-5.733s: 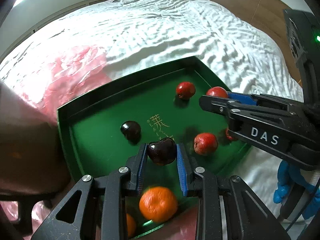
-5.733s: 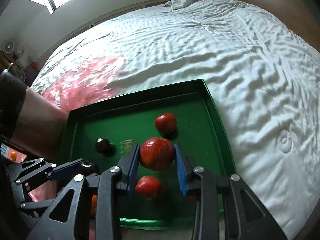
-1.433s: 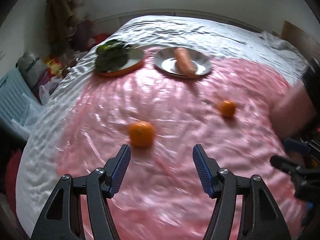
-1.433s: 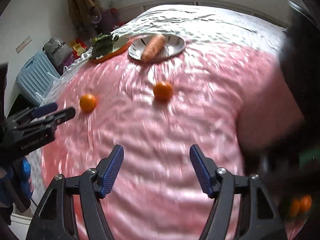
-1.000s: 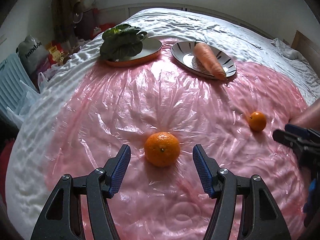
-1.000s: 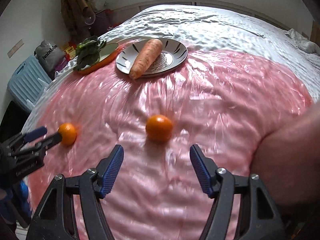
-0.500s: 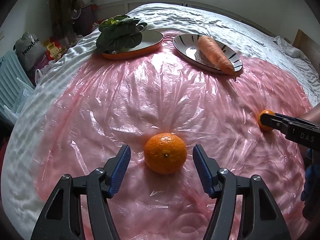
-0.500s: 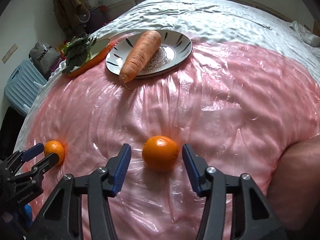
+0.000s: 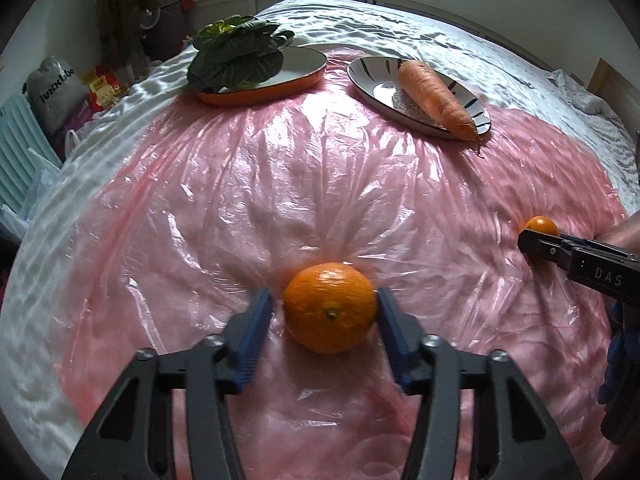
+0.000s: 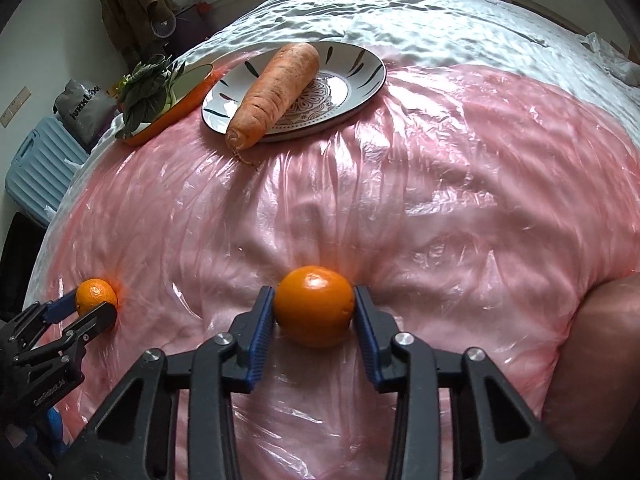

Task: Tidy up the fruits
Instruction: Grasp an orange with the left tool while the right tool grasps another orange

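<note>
Two oranges lie on a pink plastic sheet (image 9: pixel 320 184) spread over a bed. In the left wrist view one orange (image 9: pixel 330 307) sits between the blue pads of my left gripper (image 9: pixel 324 312), whose jaws are closing; the right pad touches it and a thin gap shows at the left pad. In the right wrist view the other orange (image 10: pixel 314 306) sits between the pads of my right gripper (image 10: pixel 314 308), also closing, with both pads against its sides. Each view shows the other gripper too: the right gripper (image 9: pixel 526 240) and the left gripper (image 10: pixel 94 306), each at its own orange (image 9: pixel 540 225) (image 10: pixel 96 295).
At the far side a patterned plate (image 9: pixel 360 74) holds a carrot (image 9: pixel 436 94), and an orange-rimmed dish (image 9: pixel 256 94) holds leafy greens (image 9: pixel 236 56). White bedding (image 9: pixel 400 20) surrounds the sheet. A pale blue suitcase (image 10: pixel 36 168) stands off the left edge. A person's forearm (image 10: pixel 600 340) is at the right.
Both grippers' jaws have narrowed around their oranges, the right one by much more. Both grippers came a little lower and closer to the fruit.
</note>
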